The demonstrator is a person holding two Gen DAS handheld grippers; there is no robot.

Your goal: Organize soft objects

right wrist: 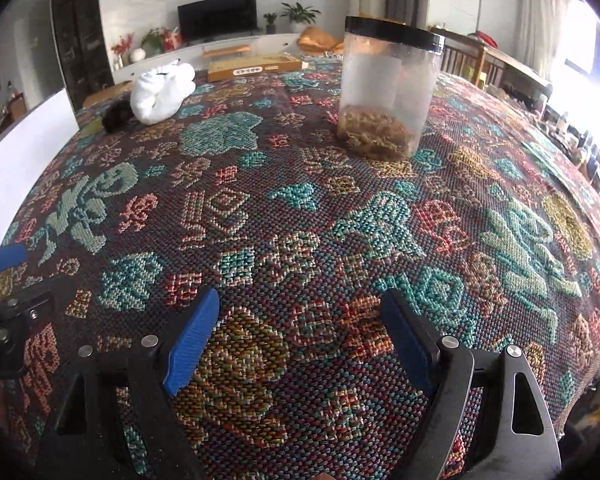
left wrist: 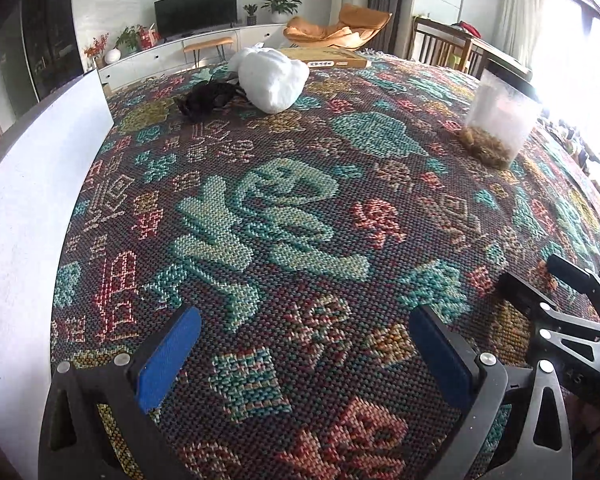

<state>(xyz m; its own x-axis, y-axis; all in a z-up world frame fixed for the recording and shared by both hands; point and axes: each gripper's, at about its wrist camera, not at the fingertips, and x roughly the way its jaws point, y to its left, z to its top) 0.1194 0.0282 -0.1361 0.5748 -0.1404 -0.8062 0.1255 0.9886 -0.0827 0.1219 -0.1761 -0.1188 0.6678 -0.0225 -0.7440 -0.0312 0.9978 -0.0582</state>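
Note:
A white soft bundle (left wrist: pixel 274 79) lies at the far side of the patterned cloth, with a black soft item (left wrist: pixel 208 98) just left of it. Both also show in the right wrist view, the white bundle (right wrist: pixel 162 92) and the black item (right wrist: pixel 116 116). A clear jar with a black lid (right wrist: pixel 386 92) holds tan fluffy material at its bottom; it also shows in the left wrist view (left wrist: pixel 500 120). My left gripper (left wrist: pixel 306 344) is open and empty, low over the near cloth. My right gripper (right wrist: pixel 300 332) is open and empty, right of the left one.
A flat yellow cardboard box (left wrist: pixel 328 58) lies at the far edge behind the white bundle. A white board (left wrist: pixel 40 184) runs along the left side of the patterned cloth (left wrist: pixel 300 200). Chairs and a TV cabinet stand beyond.

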